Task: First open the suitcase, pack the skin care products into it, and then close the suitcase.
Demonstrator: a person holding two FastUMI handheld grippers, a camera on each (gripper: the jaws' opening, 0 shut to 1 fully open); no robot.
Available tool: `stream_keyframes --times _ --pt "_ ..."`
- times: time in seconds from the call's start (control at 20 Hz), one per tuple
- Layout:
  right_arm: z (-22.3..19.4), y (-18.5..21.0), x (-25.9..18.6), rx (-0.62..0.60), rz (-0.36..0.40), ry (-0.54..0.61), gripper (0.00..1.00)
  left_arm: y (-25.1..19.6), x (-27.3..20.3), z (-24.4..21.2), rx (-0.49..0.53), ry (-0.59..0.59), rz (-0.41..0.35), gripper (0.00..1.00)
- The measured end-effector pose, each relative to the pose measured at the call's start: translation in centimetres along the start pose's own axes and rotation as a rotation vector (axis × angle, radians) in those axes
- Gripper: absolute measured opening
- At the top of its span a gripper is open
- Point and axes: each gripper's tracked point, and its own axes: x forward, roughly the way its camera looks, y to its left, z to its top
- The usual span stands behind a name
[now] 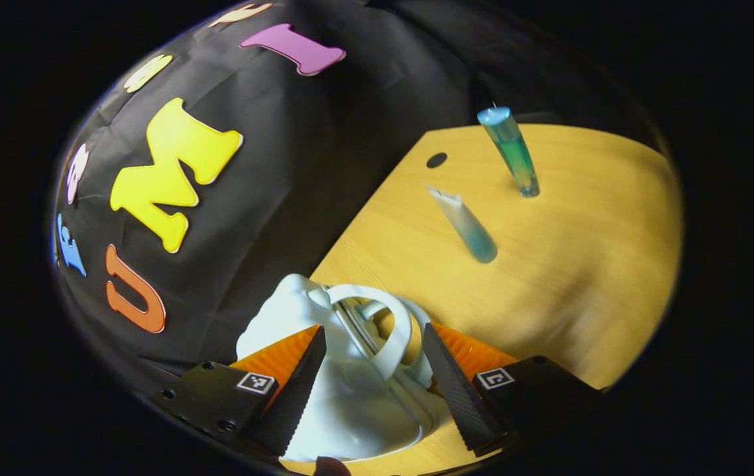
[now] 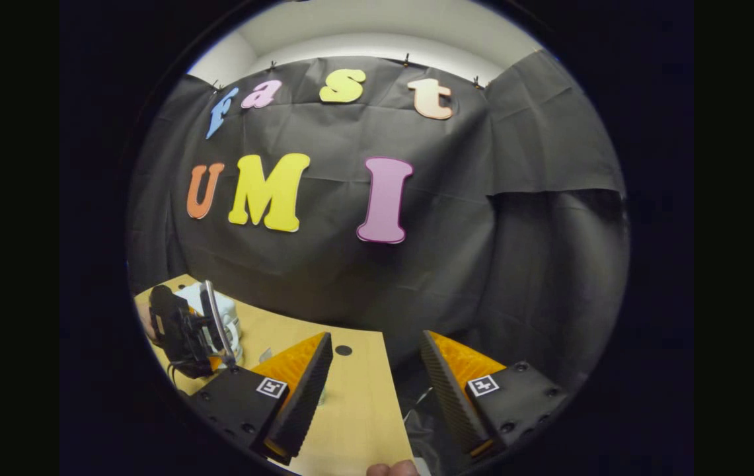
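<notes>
While my left gripper (image 1: 371,357) hung spread wide over the near end of the white suitcase (image 1: 350,396), its two fingers stood on either side of the case's looped handle (image 1: 393,330) and I could not see either one pressing on it. That little case sat on the wooden table (image 1: 581,264), right at the edge where the black cloth wall (image 1: 324,145) dropped behind it, and a metal rim showed beneath the handle. Farther across the table stood two skin care tubes: a pale blue tube (image 1: 466,225) resting on its cap, near the middle, and beyond it a taller blue-green tube (image 1: 512,152) closer to the far edge. They stood apart from each other and well apart from the suitcase. A small dark hole (image 1: 437,160) marked the table top near the cloth. In the right gripper view, my right gripper (image 2: 377,390) was released too, fingers wide apart with nothing between them, pointing at the cloth wall over the table's edge. Off to the lower left of that view I caught the left gripper (image 2: 182,334) down at the suitcase (image 2: 225,324), with a hand behind it, though it was too small there to judge the jaws.
</notes>
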Motion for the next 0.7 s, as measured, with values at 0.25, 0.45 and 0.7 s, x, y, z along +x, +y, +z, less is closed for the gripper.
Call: stream_keyframes --times 0.25,0.45,0.7 --pt "-0.3 -0.5 -0.3 -0.006 -0.037 0.011 0.8 -0.3 2.8 -0.9 0.14 0.085 0.006 0.88" --pt "-0.7 -0.3 -0.6 -0.002 -0.058 0.023 0.8 -0.2 4.3 -1.3 0.216 0.145 -0.013 0.66" --pt "-0.6 0.3 -1.5 -0.001 -0.068 0.024 0.8 -1.1 4.3 -0.8 0.173 0.154 -0.056 0.31"
